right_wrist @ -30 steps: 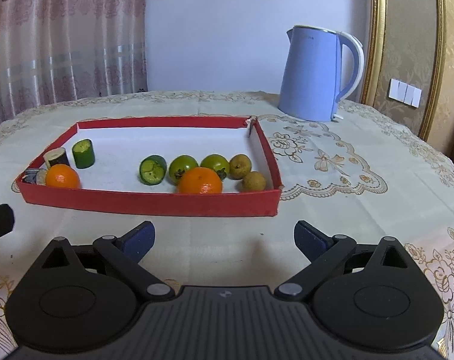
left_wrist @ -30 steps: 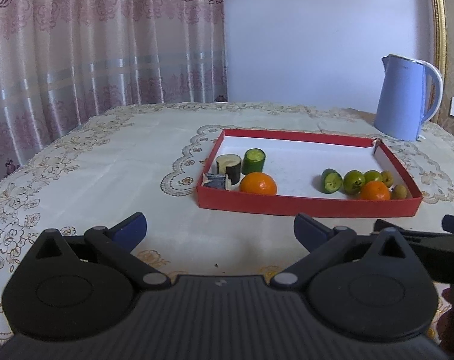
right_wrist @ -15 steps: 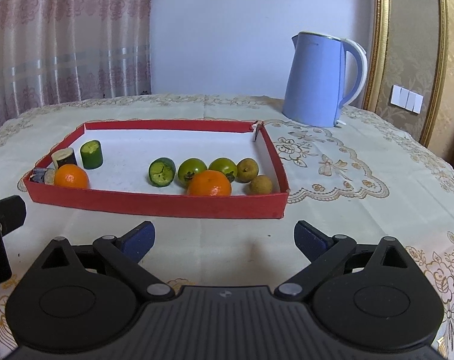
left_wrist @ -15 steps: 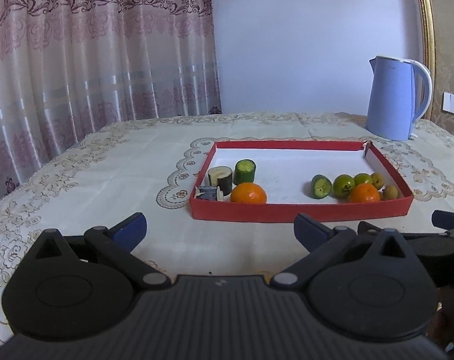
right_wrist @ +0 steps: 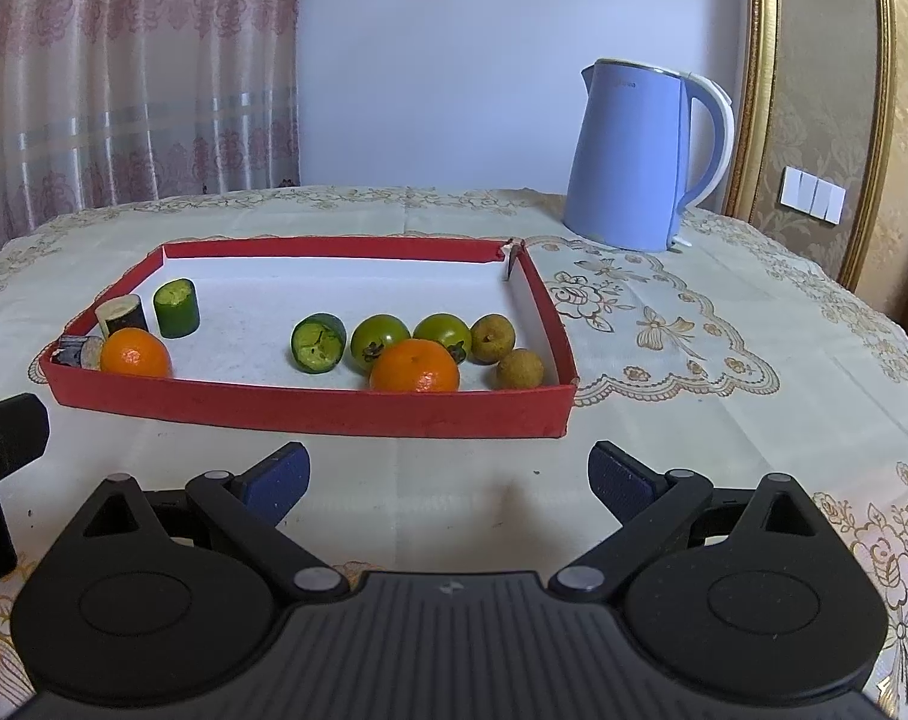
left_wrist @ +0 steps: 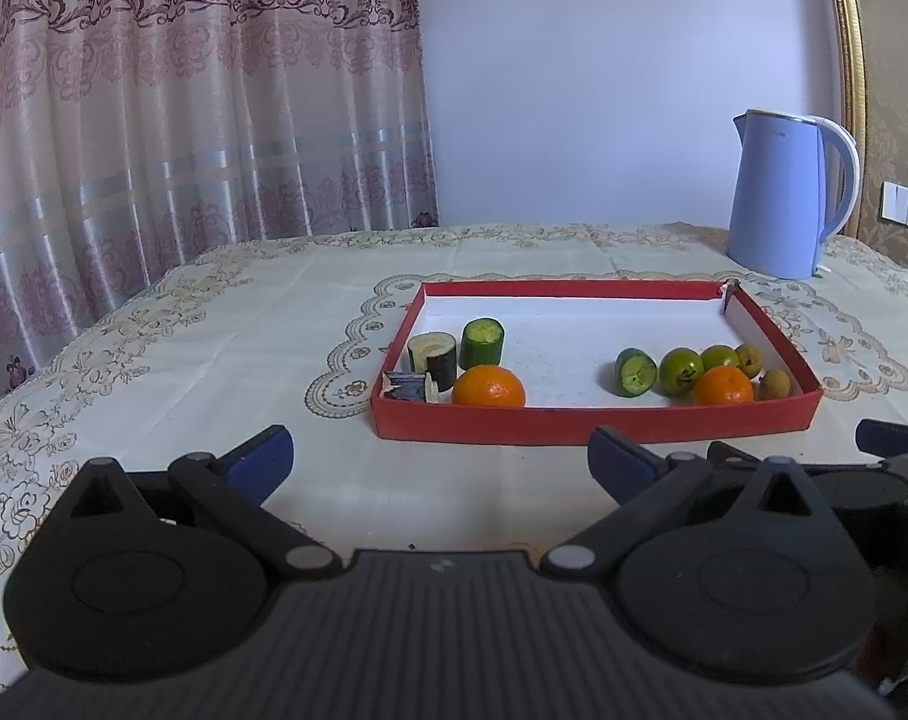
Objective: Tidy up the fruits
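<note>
Red cardboard tray (left_wrist: 592,427), white inside, sits ahead of the left gripper (left_wrist: 440,463), past both blue fingertips (left_wrist: 260,461), on a cream embroidered tablecloth (left_wrist: 213,354). Fingers spread wide, nothing between them. Tray's near-left corner, ahead between the fingers: orange (left_wrist: 488,386), dark-skinned cut cylinder (left_wrist: 434,355), upright green cucumber chunk (left_wrist: 482,342), small dark scrap (left_wrist: 405,386). Beyond the right fingertip: cucumber piece on its side (left_wrist: 635,372), two green round fruits (left_wrist: 682,369), second orange (left_wrist: 724,386), two small brown fruits (left_wrist: 775,384). Blue smooth plastic kettle (left_wrist: 781,195) far right, outside the tray.

Right wrist view: right gripper (right_wrist: 447,477) also wide open, empty, blue pads (right_wrist: 625,480) over bare cloth. Tray (right_wrist: 309,407) straight ahead, stretching left. Cluster ahead between the fingers: orange (right_wrist: 414,366) touching a green fruit (right_wrist: 379,341), cucumber piece (right_wrist: 318,343), brown fruits (right_wrist: 520,368) near the right wall. Left-corner group lies beyond the left fingertip: orange (right_wrist: 135,353), cucumber chunk (right_wrist: 177,307). Kettle (right_wrist: 634,156) ahead-right.
</note>
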Demonstrator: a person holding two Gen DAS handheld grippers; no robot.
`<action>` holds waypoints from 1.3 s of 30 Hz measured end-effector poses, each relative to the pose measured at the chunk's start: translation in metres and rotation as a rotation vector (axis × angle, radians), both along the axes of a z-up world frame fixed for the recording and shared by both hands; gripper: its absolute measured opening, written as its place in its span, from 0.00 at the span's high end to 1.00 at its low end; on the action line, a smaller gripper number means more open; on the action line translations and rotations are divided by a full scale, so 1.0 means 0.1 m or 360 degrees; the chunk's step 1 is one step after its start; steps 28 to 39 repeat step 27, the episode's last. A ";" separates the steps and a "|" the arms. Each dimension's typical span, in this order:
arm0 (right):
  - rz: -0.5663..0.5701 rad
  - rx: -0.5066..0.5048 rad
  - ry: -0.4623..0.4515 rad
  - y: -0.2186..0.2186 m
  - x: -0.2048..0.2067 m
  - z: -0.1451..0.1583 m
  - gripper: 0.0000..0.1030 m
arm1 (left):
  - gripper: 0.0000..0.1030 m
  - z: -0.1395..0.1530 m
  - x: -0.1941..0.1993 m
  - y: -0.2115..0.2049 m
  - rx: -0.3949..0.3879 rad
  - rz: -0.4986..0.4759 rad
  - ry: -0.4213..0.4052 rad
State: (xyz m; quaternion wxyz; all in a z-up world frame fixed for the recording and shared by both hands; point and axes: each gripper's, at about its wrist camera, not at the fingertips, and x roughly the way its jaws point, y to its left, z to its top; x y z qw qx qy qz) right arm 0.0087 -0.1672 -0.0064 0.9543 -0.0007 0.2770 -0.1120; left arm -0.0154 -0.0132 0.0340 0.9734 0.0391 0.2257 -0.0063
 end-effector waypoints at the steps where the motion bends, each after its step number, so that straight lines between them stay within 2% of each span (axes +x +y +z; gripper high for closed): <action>1: 0.0001 -0.0001 0.0002 0.00 0.00 0.00 0.03 | 0.00 0.00 0.00 0.00 -0.0002 -0.0004 -0.0005; 9: 0.0010 -0.0005 0.0009 0.01 0.03 -0.01 0.03 | 0.00 -0.01 -0.02 -0.04 0.0045 -0.0009 -0.0040; 39: 0.0024 0.0000 0.0020 0.02 0.06 -0.03 0.03 | 0.00 -0.05 0.00 -0.04 0.0072 -0.0009 -0.0054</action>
